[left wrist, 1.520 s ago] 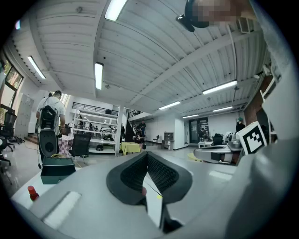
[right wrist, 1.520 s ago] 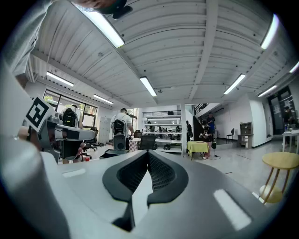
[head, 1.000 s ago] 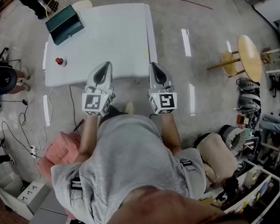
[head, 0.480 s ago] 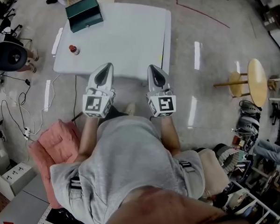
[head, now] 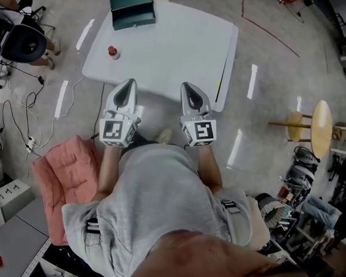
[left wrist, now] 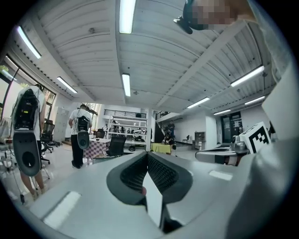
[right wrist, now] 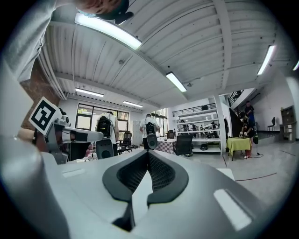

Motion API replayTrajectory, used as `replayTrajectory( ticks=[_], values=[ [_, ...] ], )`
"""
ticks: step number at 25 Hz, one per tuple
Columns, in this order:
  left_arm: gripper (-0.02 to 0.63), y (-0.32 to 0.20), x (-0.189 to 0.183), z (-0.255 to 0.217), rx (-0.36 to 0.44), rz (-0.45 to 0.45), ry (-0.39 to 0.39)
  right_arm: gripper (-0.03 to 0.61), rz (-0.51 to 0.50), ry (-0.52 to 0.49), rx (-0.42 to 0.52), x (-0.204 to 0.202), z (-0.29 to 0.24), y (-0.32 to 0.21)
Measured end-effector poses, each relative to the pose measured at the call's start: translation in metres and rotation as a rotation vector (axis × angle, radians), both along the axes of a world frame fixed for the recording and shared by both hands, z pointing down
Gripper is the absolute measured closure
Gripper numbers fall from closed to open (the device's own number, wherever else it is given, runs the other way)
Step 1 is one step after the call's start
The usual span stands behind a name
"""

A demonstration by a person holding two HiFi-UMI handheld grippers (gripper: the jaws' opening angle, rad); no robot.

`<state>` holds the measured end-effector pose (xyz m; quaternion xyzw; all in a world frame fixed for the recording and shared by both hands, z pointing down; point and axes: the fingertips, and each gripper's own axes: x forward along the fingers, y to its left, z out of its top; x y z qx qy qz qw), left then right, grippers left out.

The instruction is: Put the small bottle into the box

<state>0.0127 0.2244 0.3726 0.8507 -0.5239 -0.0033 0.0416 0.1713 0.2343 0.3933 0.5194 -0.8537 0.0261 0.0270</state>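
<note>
In the head view a small bottle (head: 113,52) with a red cap stands near the left edge of a white table (head: 174,54). A dark green box (head: 132,9) sits at the table's far edge. Both grippers are held level in front of the person's body, side by side, short of the table's near edge. The left gripper (head: 128,83) is shut with nothing between its pads, as the left gripper view (left wrist: 146,156) also shows. The right gripper (head: 187,85) is likewise shut and empty (right wrist: 148,156). The bottle lies ahead and to the left of the left gripper.
A pink cushioned seat (head: 70,169) stands at the person's left. A black office chair (head: 23,41) and floor cables lie left of the table. A round wooden stool (head: 321,127) stands at the right. People with backpacks (left wrist: 81,133) stand across the room.
The head view has swung: table, box and bottle have shifted rightward in the picture and the stool has moved right and down. Both grippers stay shut, side by side before the body.
</note>
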Motion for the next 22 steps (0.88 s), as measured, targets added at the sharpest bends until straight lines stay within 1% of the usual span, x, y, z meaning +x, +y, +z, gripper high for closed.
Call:
replayTrajectory(
  ticks=[5, 8, 15, 18, 22],
  values=[
    [0.603, -0.021, -0.052, 0.003, -0.009, -0.034, 0.011, 0.575, -0.034, 0.014, 0.001, -0.051, 0.002, -0.028],
    [0.603, -0.035, -0.083, 0.002, -0.016, -0.05, 0.015, 0.575, -0.045, 0.016, -0.013, -0.079, 0.001, -0.043],
    [0.603, -0.08, -0.152, 0.007, -0.035, -0.076, 0.022, 0.575, -0.065, 0.026, -0.04, -0.147, 0.006, -0.087],
    [0.603, -0.098, -0.177, 0.013, -0.047, -0.066, 0.022, 0.575, -0.06, 0.027, -0.049, -0.175, 0.011, -0.107],
    [0.603, -0.123, -0.206, 0.022, -0.056, -0.024, 0.009, 0.575, -0.035, 0.025, -0.056, -0.212, 0.017, -0.132]
  ],
)
